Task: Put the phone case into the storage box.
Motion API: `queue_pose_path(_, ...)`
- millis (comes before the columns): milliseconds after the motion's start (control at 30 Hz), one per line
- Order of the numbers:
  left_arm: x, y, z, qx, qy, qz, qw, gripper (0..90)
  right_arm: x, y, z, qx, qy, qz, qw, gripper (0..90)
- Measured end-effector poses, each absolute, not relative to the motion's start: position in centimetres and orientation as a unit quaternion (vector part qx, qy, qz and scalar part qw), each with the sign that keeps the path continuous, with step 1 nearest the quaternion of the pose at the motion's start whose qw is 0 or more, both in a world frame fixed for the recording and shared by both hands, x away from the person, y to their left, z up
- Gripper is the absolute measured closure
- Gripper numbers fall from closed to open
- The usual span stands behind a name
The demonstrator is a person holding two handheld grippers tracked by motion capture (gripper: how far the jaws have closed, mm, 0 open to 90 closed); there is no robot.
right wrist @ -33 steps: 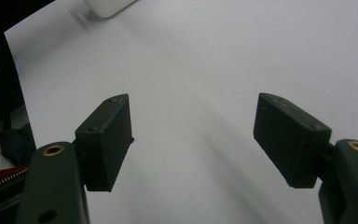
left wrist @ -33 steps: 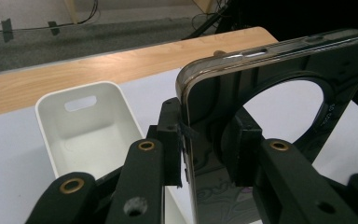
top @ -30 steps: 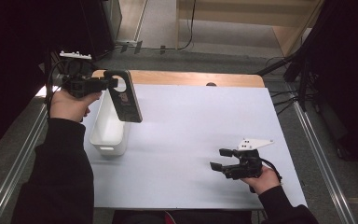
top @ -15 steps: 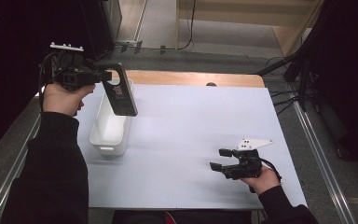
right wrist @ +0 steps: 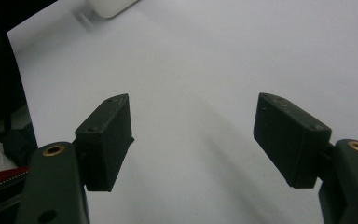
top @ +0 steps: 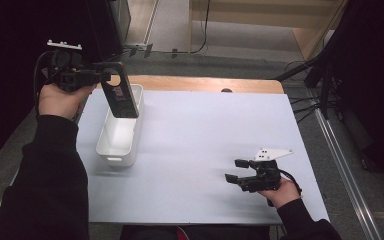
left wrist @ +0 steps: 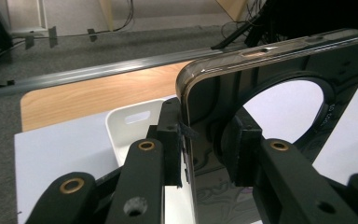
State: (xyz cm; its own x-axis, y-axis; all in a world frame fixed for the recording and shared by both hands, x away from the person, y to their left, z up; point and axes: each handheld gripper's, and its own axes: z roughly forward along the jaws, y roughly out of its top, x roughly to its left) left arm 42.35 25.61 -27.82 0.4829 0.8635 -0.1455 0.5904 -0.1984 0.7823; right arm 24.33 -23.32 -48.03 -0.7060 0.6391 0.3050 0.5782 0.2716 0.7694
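Aloft, left gripper (top: 105,76) pinching dark phone case (top: 121,91), long axis hanging down over white bin (top: 111,150)

A glossy black phone case (top: 120,91) is held above a white bin (top: 121,129). The worktop (top: 205,150) is covered in white, with bare wood along its far edge.

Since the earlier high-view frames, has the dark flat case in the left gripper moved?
Yes. The left gripper has carried the dark flat case toward the far end of the white bin, which stayed put.
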Motion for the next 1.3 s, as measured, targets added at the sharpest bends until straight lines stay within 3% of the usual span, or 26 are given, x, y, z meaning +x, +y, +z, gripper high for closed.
queue_pose_path(1300, 47.4, 25.0, -29.8, 0.754, 0.493, 0.207, 0.381, 70.7, 23.7, -23.5, -48.2, 0.387, 0.794, 0.467, 0.033, 27.1)
